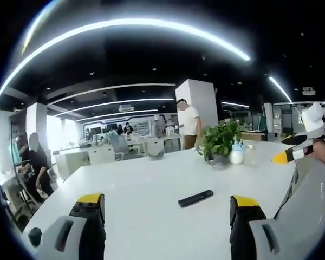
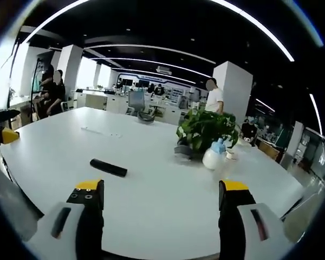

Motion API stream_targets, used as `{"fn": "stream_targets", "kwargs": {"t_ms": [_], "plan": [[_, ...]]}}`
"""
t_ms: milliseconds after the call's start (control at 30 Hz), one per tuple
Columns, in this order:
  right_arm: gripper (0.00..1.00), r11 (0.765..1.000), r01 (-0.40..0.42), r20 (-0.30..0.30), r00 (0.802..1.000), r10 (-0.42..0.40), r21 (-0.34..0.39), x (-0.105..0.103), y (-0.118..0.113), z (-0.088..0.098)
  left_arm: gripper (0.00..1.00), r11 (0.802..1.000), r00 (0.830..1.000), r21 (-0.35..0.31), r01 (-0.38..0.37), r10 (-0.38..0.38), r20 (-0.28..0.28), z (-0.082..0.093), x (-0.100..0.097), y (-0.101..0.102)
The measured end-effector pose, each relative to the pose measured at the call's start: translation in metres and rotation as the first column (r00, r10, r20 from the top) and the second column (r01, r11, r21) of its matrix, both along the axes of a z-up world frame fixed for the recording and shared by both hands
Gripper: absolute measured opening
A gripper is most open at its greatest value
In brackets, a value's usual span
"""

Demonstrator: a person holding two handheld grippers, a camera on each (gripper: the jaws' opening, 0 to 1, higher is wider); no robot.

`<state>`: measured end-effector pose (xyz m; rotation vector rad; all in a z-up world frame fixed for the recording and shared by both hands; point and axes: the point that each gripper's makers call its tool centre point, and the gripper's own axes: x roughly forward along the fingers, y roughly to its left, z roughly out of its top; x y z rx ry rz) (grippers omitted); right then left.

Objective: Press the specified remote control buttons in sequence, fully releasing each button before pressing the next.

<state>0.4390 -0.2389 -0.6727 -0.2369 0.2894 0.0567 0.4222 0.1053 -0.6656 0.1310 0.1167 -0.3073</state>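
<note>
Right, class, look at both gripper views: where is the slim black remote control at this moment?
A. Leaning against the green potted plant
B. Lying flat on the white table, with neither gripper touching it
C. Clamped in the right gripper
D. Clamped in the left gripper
B: the slim black remote control lies flat on the white table, ahead of the open left gripper and the open right gripper.

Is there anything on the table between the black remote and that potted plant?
No, just bare white table. In the right gripper view, nothing sits between the remote and the potted plant.
</note>
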Motion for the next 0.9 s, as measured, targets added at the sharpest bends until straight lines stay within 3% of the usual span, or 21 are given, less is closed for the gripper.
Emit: {"fn": "stream_targets", "kwargs": {"t_ms": [167, 300, 500, 900], "plan": [[0.94, 1.000, -0.001, -0.022, 1.000, 0.002, 0.012, 0.001, 0.000, -0.004, 1.00, 1.000, 1.000, 0.021, -0.005, 0.006, -0.027, -0.005, 0.001, 0.001], [0.97, 0.999, 0.017, -0.002, 1.000, -0.017, 0.049, 0.002, -0.001, -0.001, 1.00, 0.999, 1.000, 0.037, -0.011, 0.011, -0.019, -0.004, 0.001, 0.001], [0.95, 1.000, 0.009, 0.023, 1.000, -0.010, 0.021, 0.002, -0.001, 0.003, 1.00, 0.998, 1.000, 0.055, -0.029, 0.030, -0.010, -0.003, 0.001, 0.005], [0.91, 0.999, 0.006, 0.003, 1.000, -0.006, 0.045, 0.001, 0.001, 0.000, 1.00, 0.996, 0.998, 0.080, -0.041, 0.046, -0.050, -0.012, 0.002, 0.007]]}}
